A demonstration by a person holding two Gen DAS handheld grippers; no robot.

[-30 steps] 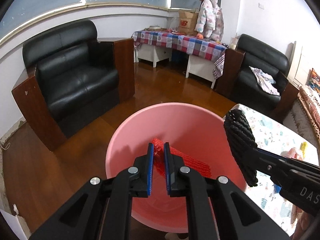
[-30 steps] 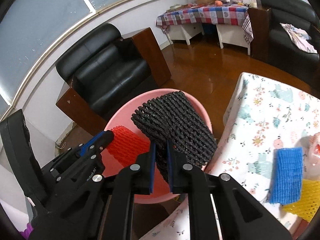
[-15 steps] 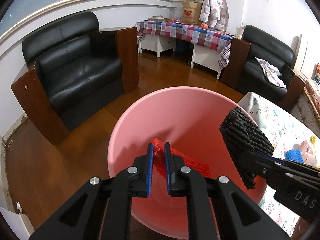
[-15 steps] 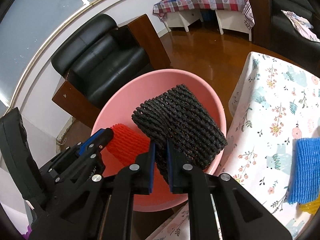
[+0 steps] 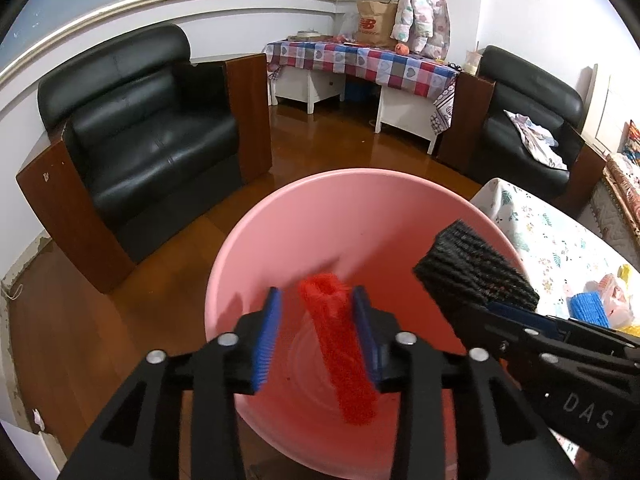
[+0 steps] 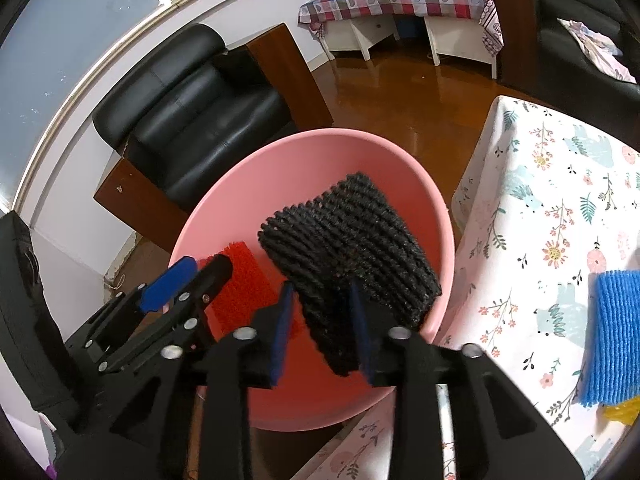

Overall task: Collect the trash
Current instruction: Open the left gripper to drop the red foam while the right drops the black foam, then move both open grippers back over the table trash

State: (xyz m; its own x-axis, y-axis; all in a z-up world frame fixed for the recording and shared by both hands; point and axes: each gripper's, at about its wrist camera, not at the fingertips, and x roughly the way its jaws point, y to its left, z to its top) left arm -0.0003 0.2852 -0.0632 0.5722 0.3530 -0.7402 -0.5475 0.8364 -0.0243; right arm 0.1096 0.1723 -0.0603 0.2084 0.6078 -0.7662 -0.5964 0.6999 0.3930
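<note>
- A home living room: black leather armchair with wooden sides (image 5: 148, 136), glossy brown wooden floor (image 5: 344, 148).
- Checked cloth on a white table (image 5: 360, 60), child's padded jacket (image 5: 420, 12).

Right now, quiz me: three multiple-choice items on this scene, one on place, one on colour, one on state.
1. Where is the pink basin?
A. on the flowered tablecloth
B. beside the table, below both grippers
C. on the black armchair

2. What colour is the foam net between the left gripper's pads?
A. red
B. blue
C. yellow

3. How do the right gripper's jaws stand?
A. clamped flat together
B. parted and opening, with the black foam net between them
C. parted around nothing

Answers:
1 B, as the basin sits past the edge of the flowered tablecloth, under both tools.
2 A, as the net is plainly red.
3 B, as gaps show beside the black net.
</note>
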